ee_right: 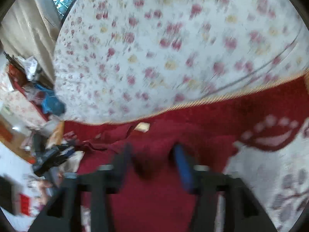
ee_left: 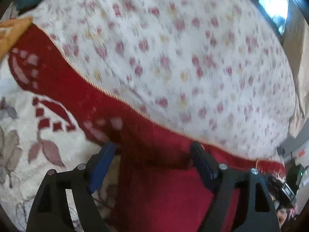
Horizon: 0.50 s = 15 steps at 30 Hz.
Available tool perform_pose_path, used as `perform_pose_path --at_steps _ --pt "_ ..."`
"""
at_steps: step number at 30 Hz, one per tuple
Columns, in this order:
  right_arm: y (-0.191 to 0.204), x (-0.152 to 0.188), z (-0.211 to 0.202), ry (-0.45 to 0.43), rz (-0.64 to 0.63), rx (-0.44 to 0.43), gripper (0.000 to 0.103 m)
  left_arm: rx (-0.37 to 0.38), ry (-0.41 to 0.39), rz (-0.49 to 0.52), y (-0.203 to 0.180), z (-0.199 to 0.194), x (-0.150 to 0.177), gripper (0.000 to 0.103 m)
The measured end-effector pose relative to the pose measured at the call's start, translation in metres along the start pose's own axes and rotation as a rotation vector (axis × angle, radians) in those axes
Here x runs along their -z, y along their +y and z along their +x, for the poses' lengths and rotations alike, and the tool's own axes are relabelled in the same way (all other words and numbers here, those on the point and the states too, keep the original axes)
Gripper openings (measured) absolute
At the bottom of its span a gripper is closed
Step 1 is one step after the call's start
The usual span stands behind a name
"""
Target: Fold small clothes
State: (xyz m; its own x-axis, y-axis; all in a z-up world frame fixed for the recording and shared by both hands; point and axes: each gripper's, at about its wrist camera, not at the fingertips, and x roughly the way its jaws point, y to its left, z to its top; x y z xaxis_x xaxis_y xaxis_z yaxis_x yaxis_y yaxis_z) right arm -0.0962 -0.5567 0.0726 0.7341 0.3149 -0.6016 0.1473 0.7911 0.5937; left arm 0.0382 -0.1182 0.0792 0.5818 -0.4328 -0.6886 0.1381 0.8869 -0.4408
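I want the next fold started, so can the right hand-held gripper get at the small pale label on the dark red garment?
Probably yes. The right hand-held gripper is open above the dark red garment, and the small pale label lies just beyond its fingertips, uncovered, with only red cloth between. The picture is blurred, though.

Your piece here is a dark red garment (ee_left: pixel 164 189), soft and plain, lying rumpled on the red-bordered blanket (ee_left: pixel 63 77) right at the bed's near edge. A small cream label (ee_right: pixel 142 127) shows at its far edge, and it's a bit blurry.
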Motion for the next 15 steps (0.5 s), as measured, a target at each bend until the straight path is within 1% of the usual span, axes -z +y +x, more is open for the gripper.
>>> perform_pose_path --at_steps 1,2,3,4,5,6,7,8,9,10,11,12,13,14,15 --pt "-0.001 -0.001 -0.001 -0.001 0.005 -0.001 0.077 0.007 0.011 0.006 -0.001 0.0 -0.002 0.079" --pt "-0.001 0.0 -0.002 0.016 0.014 -0.028 0.07 0.01 0.024 0.01 -0.001 0.0 -0.004 0.079" --pt "0.001 0.001 -0.002 0.024 0.008 -0.046 0.061 0.005 0.034 0.013 -0.002 0.001 -0.004 0.079" --pt "0.008 0.005 0.002 0.042 -0.03 -0.063 0.057 -0.006 0.043 0.019 -0.003 0.003 -0.004 0.079" --pt "0.014 0.007 0.007 0.063 -0.064 -0.059 0.054 -0.014 0.049 0.028 -0.004 0.006 -0.003 0.079" --pt "0.019 0.009 0.016 0.091 -0.1 -0.04 0.05 -0.04 0.066 0.049 -0.007 0.012 -0.001 0.08" --pt "0.026 0.012 0.029 0.126 -0.138 0.004 0.048 -0.075 0.087 0.072 -0.009 0.018 0.002 0.08" --pt "0.028 0.014 0.047 0.152 -0.172 0.067 0.046 -0.12 0.119 0.1 -0.011 0.027 0.006 0.08" --pt "0.024 0.015 0.065 0.165 -0.192 0.142 0.045 -0.175 0.182 0.141 -0.013 0.042 0.011 0.08" --pt "0.017 0.015 0.081 0.173 -0.194 0.225 0.044 -0.199 0.228 0.168 -0.012 0.054 0.016 0.08" --pt "0.007 0.015 0.092 0.179 -0.176 0.271 0.038 -0.211 0.251 0.179 -0.009 0.061 0.019 0.08" --pt "-0.006 0.014 0.103 0.191 -0.122 0.268 0.038 -0.223 0.267 0.183 -0.006 0.067 0.023 0.08" --pt "-0.015 0.012 0.105 0.186 -0.072 0.239 0.038 -0.218 0.272 0.168 -0.003 0.069 0.024 0.08" --pt "-0.017 0.01 0.101 0.173 -0.049 0.224 0.038 -0.208 0.272 0.154 -0.001 0.068 0.023 0.08" --pt "-0.017 0.009 0.096 0.166 -0.046 0.217 0.04 -0.19 0.271 0.137 0.001 0.062 0.021 0.08"
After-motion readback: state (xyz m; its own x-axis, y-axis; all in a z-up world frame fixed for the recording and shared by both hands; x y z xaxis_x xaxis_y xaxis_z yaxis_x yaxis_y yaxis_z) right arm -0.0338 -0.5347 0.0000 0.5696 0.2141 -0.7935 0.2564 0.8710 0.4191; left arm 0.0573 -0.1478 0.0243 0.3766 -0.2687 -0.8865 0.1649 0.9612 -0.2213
